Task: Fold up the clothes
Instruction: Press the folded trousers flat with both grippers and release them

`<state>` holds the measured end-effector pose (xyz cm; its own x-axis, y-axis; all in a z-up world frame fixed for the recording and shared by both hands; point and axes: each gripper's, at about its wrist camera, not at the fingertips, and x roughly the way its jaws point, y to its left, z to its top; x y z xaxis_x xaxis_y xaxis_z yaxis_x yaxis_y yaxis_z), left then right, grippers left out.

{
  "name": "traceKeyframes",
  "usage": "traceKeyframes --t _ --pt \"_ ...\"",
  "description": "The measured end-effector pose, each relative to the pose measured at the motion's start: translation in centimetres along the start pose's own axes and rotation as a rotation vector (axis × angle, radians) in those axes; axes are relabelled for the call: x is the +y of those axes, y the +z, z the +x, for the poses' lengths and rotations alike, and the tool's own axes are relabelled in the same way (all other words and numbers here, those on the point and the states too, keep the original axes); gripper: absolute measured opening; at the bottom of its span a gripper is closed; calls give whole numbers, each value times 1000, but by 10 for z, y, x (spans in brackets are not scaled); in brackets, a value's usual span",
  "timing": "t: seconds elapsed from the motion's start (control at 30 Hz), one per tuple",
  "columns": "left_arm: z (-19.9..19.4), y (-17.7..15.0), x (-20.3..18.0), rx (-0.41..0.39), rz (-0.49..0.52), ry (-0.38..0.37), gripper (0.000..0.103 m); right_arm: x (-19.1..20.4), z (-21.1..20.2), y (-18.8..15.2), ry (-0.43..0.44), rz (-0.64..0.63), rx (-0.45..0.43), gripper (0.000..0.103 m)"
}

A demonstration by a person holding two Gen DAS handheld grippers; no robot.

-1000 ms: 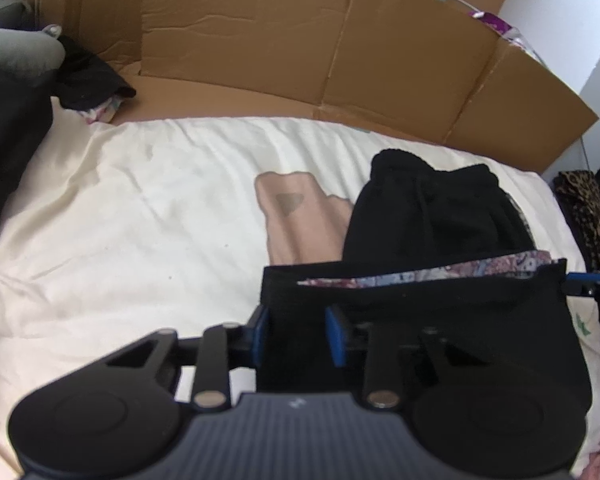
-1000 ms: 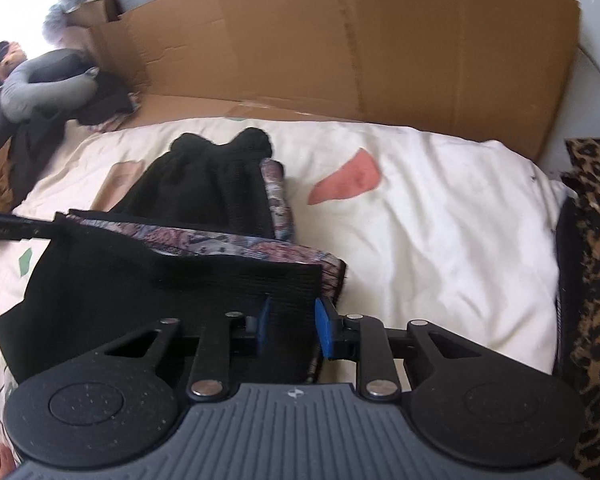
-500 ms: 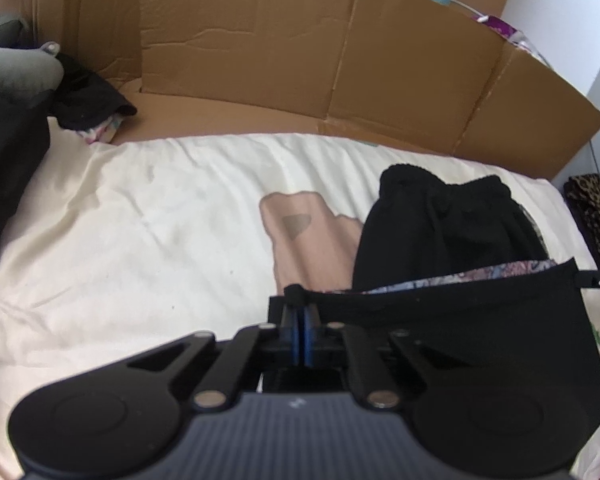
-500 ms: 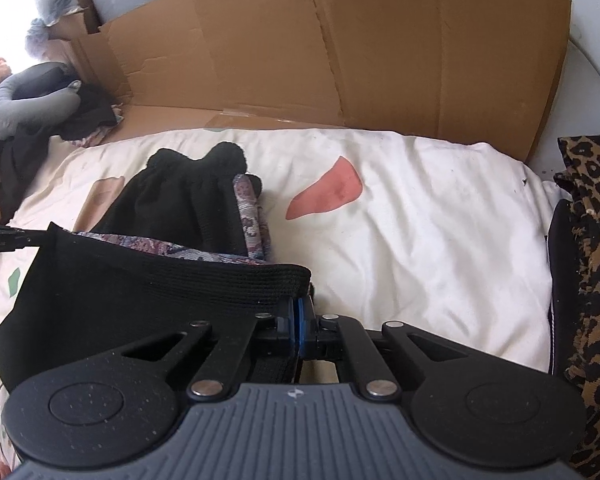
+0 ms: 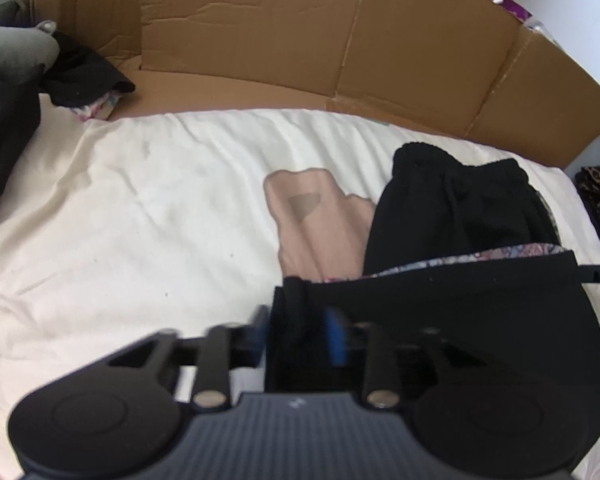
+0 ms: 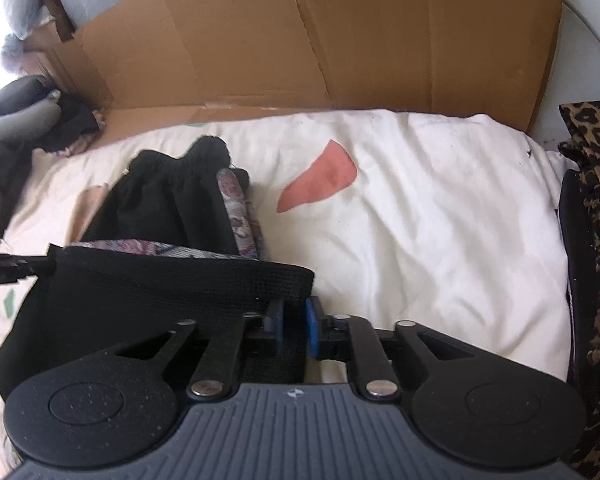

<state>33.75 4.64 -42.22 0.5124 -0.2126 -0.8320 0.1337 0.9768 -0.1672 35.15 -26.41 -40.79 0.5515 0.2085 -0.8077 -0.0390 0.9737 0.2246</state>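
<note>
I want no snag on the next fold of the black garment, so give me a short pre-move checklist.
1. Left gripper jaws opening, black garment edge between them: grip not ok.
2. Right gripper jaws opening, waistband corner between them: grip not ok.
3. Waistband stretched straight between grippers: ok.
4. Bare white sheet on the right for laying down: ok.
5. Folded black pile clear of the held garment: cannot tell.

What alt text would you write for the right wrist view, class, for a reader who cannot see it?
The right gripper, jaws opening, has the corner of a black garment between its blue pads above a cream bedsheet. Folded black clothes lie beyond, before a cardboard wall; leopard-print fabric edges the right.
</note>
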Motion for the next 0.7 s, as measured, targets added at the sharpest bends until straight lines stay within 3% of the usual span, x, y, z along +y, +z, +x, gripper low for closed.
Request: traceKeyframes --t 0.37,0.7 --pt "7 1 6 12 -43 -14 40 -8 4 -4 3 66 11 19" --pt "11 3 8 30 -66 -26 37 -1 29 -7 -9 38 63 23"
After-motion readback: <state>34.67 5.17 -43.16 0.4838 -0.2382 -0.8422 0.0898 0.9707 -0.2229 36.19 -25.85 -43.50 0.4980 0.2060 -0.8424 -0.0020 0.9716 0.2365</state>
